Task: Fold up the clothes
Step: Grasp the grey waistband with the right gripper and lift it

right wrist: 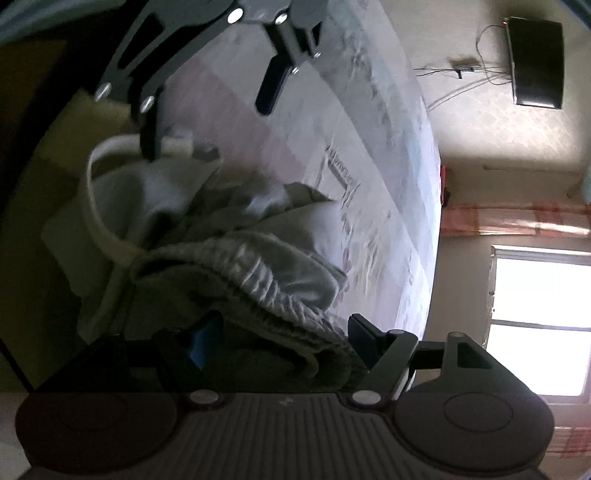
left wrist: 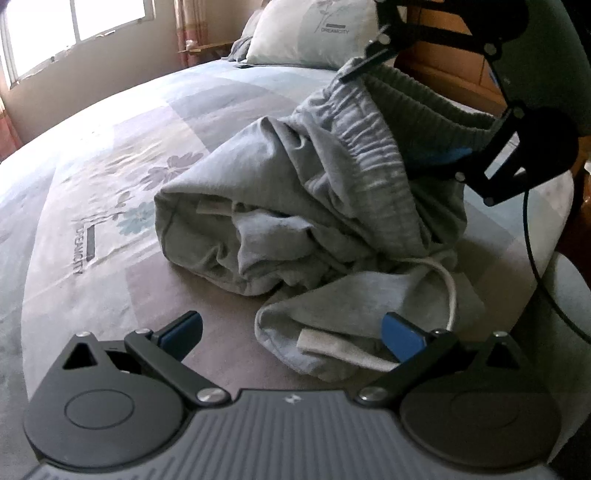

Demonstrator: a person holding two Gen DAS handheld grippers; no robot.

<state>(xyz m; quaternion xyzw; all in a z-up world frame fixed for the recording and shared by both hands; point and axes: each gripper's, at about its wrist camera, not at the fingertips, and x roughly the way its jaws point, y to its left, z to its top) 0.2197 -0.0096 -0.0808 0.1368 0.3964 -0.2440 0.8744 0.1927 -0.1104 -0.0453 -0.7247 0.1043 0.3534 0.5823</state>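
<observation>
Trousers: crumpled grey cotton sweatpants with a ribbed elastic waistband and a white drawcord, heaped on my pastel patchwork floral bedspread.
Right gripper: jaws fairly wide, the waistband bunched between them and lifted off the bed. Looks like a grip, but it's dark down there.
Left gripper: spread wide, holding nothing, hovering just over a trouser leg end.
Background: pale printed pillow near the headboard.
</observation>
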